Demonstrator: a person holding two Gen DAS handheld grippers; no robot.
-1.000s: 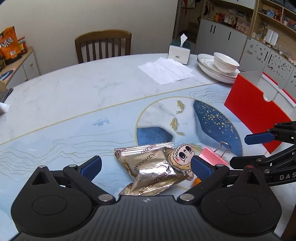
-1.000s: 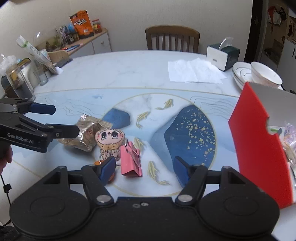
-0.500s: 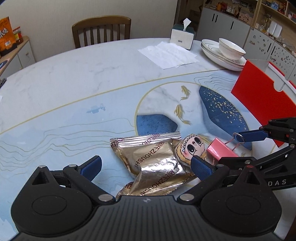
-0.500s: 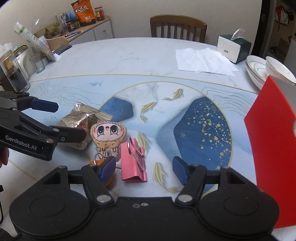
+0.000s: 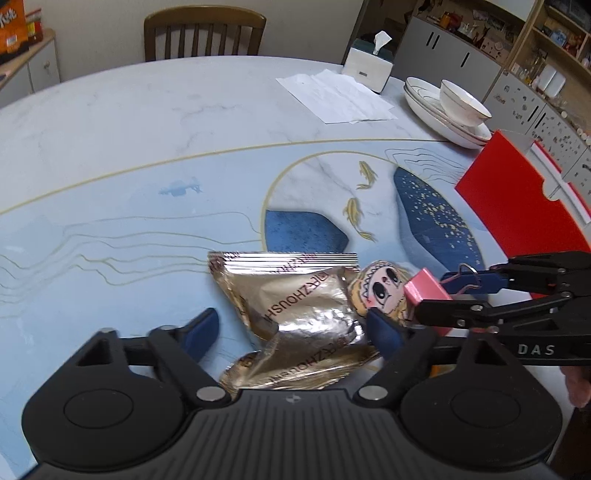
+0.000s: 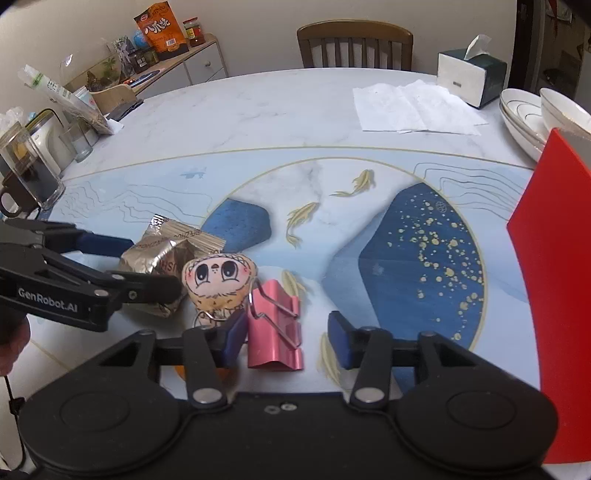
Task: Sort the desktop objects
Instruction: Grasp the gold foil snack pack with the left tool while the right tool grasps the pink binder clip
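Two gold foil snack packets lie on the table, also in the right wrist view. A doll-face keychain lies next to them, and a pink binder clip lies beside it. My left gripper is open, its fingers either side of the packets. My right gripper is open, its fingers around the pink clip, low over the table. A small orange object is mostly hidden under the right gripper.
A red open box stands at the right edge. Stacked plates with a bowl, a tissue box and paper sheets sit at the back. Glass jars stand at the left. A chair is behind the table.
Both grippers have moved forward and down towards the objects. The right gripper's fingers now straddle the pink clip; the left gripper's now flank the foil packets.
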